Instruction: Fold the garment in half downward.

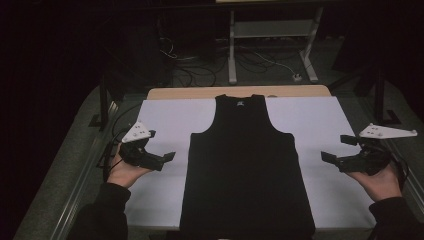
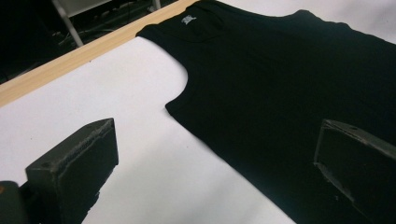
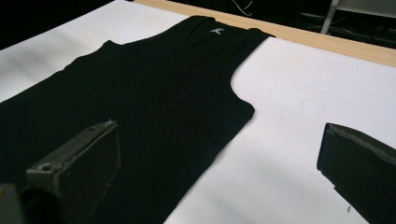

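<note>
From the high view I see a black tank top (image 1: 246, 167) lying flat in the middle of the frame on a white sheet (image 1: 165, 117) that covers the tabletop (image 1: 200, 92), its neck toward the top and its hem at the bottom edge. My left gripper (image 1: 159, 159) sits at the left of the frame, just off the garment's side, and my right gripper (image 1: 336, 152) at the right, a little farther from the cloth; both hover with fingers apart and hold nothing. The left gripper view adds what the high view blurs: a small white label (image 2: 188, 19) inside the neckline, and the armhole curve near the frame's centre. The right gripper view shows the opposite armhole and a faint ring mark (image 3: 313, 106) on the sheet.
</note>
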Motion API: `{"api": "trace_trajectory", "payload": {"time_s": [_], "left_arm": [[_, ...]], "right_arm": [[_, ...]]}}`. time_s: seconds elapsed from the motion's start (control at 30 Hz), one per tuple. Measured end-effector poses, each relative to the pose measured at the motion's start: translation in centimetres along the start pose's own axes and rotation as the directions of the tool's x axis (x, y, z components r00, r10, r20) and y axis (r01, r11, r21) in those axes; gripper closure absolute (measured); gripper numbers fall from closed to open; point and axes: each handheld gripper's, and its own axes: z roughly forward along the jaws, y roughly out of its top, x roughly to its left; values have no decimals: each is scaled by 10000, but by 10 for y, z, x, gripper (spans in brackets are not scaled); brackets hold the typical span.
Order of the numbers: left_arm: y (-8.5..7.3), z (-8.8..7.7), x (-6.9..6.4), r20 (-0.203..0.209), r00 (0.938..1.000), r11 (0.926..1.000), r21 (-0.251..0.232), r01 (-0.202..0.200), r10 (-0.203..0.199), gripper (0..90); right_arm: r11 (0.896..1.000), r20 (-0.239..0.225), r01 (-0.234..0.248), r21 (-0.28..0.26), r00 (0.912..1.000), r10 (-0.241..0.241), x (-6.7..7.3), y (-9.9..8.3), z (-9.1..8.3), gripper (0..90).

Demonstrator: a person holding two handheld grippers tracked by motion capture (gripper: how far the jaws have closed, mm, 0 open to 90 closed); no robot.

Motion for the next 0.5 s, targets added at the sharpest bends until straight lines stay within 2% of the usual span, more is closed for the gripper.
{"api": "trace_trajectory", "payload": {"time_s": [0.13, 0.27, 0.47, 0.5], "left_arm": [[5, 3, 2, 115, 9996, 9994, 237, -265, 262, 0], [11, 5, 6, 261, 9990, 9986, 369, -371, 362, 0], [21, 9, 11, 386, 9985, 9977, 537, -419, 399, 0], [22, 10, 11, 408, 9987, 9982, 502, -333, 312, 0]], "right_arm": [[9999, 21, 40, 96, 10000, -41, -4, 8, 2, 0], [9998, 27, 53, 172, 10000, -54, -6, 13, 3, 0], [9996, 49, 55, 267, 10000, -57, -13, 24, 6, 0], [9996, 49, 55, 267, 10000, -57, -13, 24, 6, 0]]}}
